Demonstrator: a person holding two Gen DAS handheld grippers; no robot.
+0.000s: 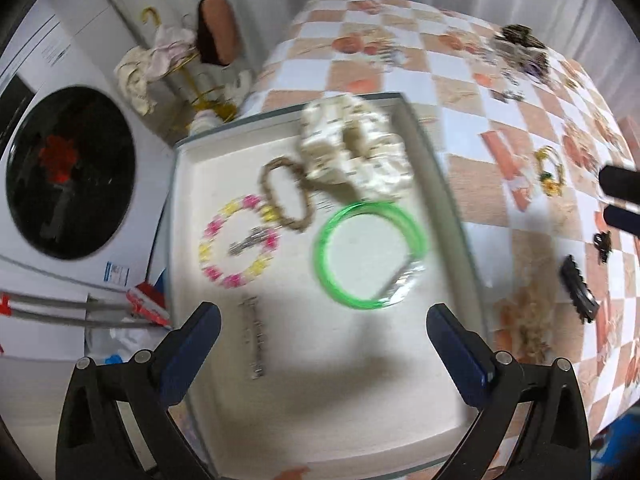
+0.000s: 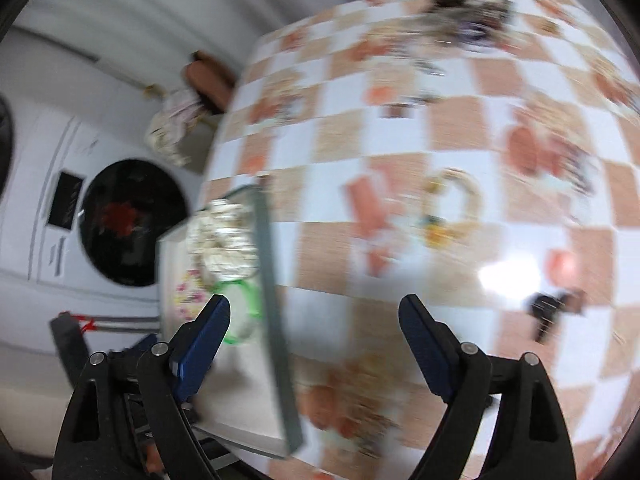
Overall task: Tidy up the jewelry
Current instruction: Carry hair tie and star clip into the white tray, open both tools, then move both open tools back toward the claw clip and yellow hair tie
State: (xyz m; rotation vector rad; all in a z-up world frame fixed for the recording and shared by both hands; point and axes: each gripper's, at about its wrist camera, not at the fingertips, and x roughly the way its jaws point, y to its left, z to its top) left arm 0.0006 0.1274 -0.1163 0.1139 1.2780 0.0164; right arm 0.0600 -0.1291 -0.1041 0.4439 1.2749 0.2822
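Note:
A white tray (image 1: 208,168) lies on the checkered table. In it are a cream scrunchie (image 1: 354,156), a brown beaded bracelet (image 1: 286,194), a pink-and-yellow bead bracelet (image 1: 238,240), green bangles (image 1: 370,254) and a silver hair clip (image 1: 254,338). My left gripper (image 1: 324,328) is open and empty above the tray's near half. My right gripper (image 2: 314,320) is open and empty over the tray's right rim (image 2: 272,300); its fingertips (image 1: 620,180) show at the left view's right edge. A yellow bracelet (image 2: 452,208) lies on the cloth ahead of it, also in the left view (image 1: 552,170).
A black comb clip (image 1: 580,290) and a small black claw clip (image 2: 548,308) lie on the checkered tablecloth (image 1: 472,184). A pile of dark jewelry (image 1: 520,46) sits at the far edge. A washing machine (image 1: 68,172) and a gold stand (image 1: 192,76) are left of the table.

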